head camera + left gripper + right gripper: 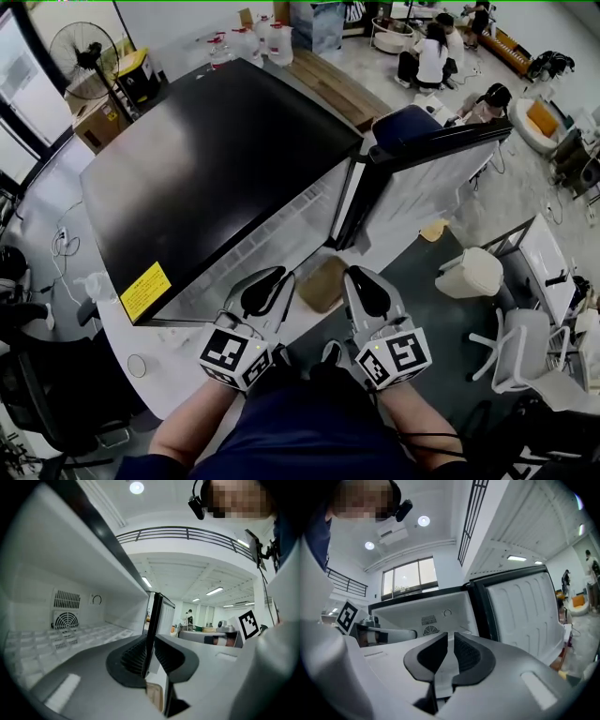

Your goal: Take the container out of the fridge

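A low fridge with a black top (216,169) stands in front of me, its door (422,178) swung open to the right. Both grippers hover side by side before the opening. The left gripper (272,283) (149,641) points into the white compartment (70,634), where I see a wire shelf and a fan grille (65,620) but no container. Its jaws leave a thin slit with nothing between them. The right gripper (354,279) (450,637) also faces the compartment (436,616) and the door's inner liner (525,606); its jaws are nearly together and hold nothing.
A tan flat thing (323,283) lies on the floor below the grippers. A white bin (473,272) and an office chair (520,352) stand to the right. A floor fan (84,47) is at the back left, and people (431,56) sit at the back.
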